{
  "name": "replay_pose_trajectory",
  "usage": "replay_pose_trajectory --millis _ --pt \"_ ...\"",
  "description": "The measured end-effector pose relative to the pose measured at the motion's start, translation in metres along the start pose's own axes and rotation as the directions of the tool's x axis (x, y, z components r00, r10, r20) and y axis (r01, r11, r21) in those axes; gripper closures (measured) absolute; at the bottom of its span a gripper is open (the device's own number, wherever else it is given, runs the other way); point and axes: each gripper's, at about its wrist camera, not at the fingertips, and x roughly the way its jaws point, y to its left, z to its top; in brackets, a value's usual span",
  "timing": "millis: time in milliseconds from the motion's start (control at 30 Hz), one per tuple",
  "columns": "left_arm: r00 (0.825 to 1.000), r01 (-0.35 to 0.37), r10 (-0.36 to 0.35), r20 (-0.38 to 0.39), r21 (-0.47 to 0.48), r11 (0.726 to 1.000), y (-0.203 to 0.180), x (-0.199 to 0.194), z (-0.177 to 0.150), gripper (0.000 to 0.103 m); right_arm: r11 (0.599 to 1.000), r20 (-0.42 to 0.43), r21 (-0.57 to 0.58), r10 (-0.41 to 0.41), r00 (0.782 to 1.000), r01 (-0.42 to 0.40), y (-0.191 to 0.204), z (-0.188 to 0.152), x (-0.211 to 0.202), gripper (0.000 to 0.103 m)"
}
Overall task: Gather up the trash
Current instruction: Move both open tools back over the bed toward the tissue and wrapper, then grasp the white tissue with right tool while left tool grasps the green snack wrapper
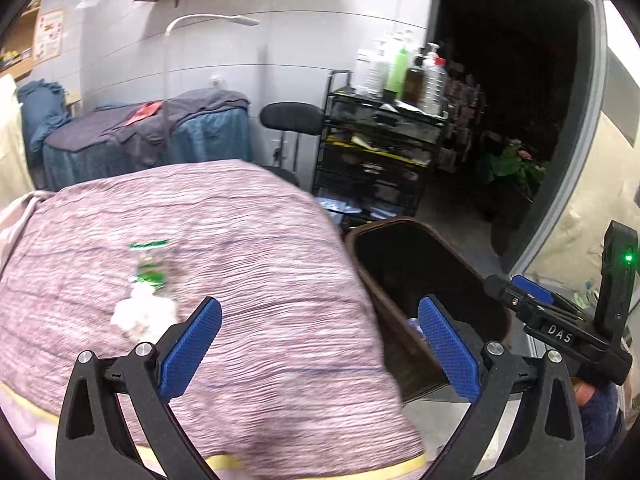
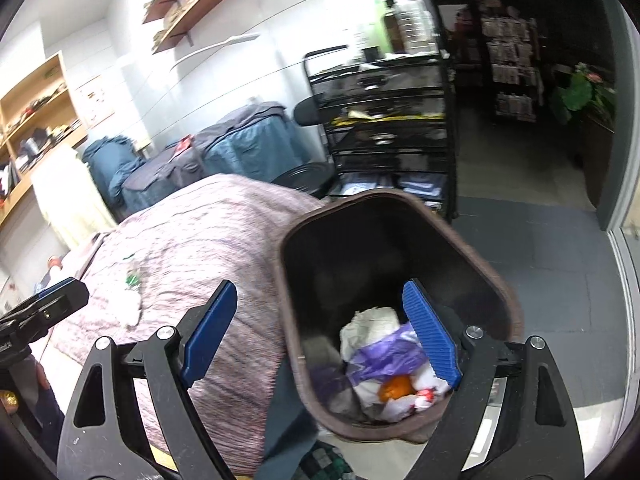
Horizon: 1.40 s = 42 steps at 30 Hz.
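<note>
"DAS" on right gripper [image 1: 532, 300] body; wall poster [image 1: 49, 34] text unreadable.

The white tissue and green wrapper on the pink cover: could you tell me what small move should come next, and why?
Probably ease the left tool forward and left, down toward the white tissue. Its jaws stand open with nothing between them, and the tissue and the green wrapper lie loose on the pink cover. The brown bin beside the bed already holds trash, so these pieces look like what is left.
</note>
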Motion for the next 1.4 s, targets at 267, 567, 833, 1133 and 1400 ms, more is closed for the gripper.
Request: replay_pose_trajectory --millis 267,567,833,1133,1400 --pt "0.997 -0.082 0.081 -0.015 -0.061 0.995 0.046 -0.017 -0.014 0.006 0.992 -0.052 -0.089 0.087 0.995 -0.091 0.056 0.000 0.016 0.019" --pt "0.980 -0.196 0.189 -0.059 -0.147 0.970 0.112 -0.038 -0.036 0.006 0.944 -0.152 -0.238 0.195 0.969 -0.227 0.144 -0.002 0.042 0.019" --pt "0.965 -0.258 0.242 -0.099 -0.219 0.941 0.161 -0.052 -0.058 0.006 0.892 -0.271 -0.316 0.241 0.932 -0.323 0.210 -0.013 0.072 0.019" --pt "0.964 -0.262 0.241 -0.110 -0.256 0.931 0.188 -0.053 -0.065 0.006 0.818 -0.390 -0.450 0.183 0.903 -0.360 0.281 -0.025 0.114 0.019" --pt "0.967 -0.249 0.229 -0.108 -0.246 0.937 0.192 -0.050 -0.064 0.006 0.772 -0.468 -0.531 0.076 0.880 -0.349 0.320 -0.033 0.166 0.027"
